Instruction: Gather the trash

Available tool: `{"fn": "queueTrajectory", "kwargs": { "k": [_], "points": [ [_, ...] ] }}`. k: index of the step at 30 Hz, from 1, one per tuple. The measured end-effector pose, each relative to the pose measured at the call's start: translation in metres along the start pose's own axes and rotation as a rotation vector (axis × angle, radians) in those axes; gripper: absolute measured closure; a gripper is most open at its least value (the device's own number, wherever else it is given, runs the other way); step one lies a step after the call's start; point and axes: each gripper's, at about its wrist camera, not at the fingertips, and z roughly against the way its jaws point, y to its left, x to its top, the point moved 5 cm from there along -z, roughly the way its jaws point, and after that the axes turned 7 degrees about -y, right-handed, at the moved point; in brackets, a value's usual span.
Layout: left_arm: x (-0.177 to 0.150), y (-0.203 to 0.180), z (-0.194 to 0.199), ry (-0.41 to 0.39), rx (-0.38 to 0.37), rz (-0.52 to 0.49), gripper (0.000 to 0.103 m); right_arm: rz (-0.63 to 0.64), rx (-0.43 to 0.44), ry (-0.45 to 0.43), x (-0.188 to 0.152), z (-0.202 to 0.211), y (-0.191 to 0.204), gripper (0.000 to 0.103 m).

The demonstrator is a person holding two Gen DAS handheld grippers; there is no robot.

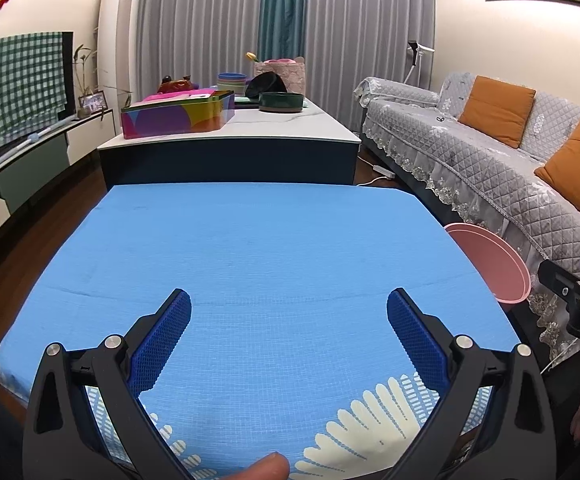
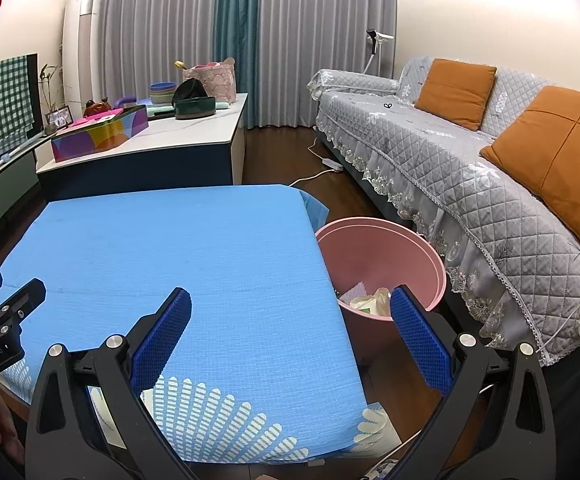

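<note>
A pink bin stands on the floor just off the right edge of a table under a blue cloth. Crumpled paper and wrappers lie at its bottom. In the left wrist view only part of the pink bin shows past the blue cloth. My left gripper hovers open over the cloth with nothing between its blue pads. My right gripper is open too, its left finger over the cloth's right edge and its right finger in front of the bin.
A low white-topped table behind holds a colourful box, bowls and a basket. A grey-covered sofa with orange cushions runs along the right. A power strip lies on the wood floor. A TV stand is at the left.
</note>
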Motion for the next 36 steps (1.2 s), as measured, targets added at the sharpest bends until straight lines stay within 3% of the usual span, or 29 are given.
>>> {"fn": "queueTrajectory", "kwargs": {
  "k": [36],
  "points": [
    [0.0010, -0.0043, 0.0008, -0.004, -0.014, -0.002, 0.008, -0.008, 0.016, -0.007, 0.0017, 0.0022, 0.0056, 0.005]
  ]
}}
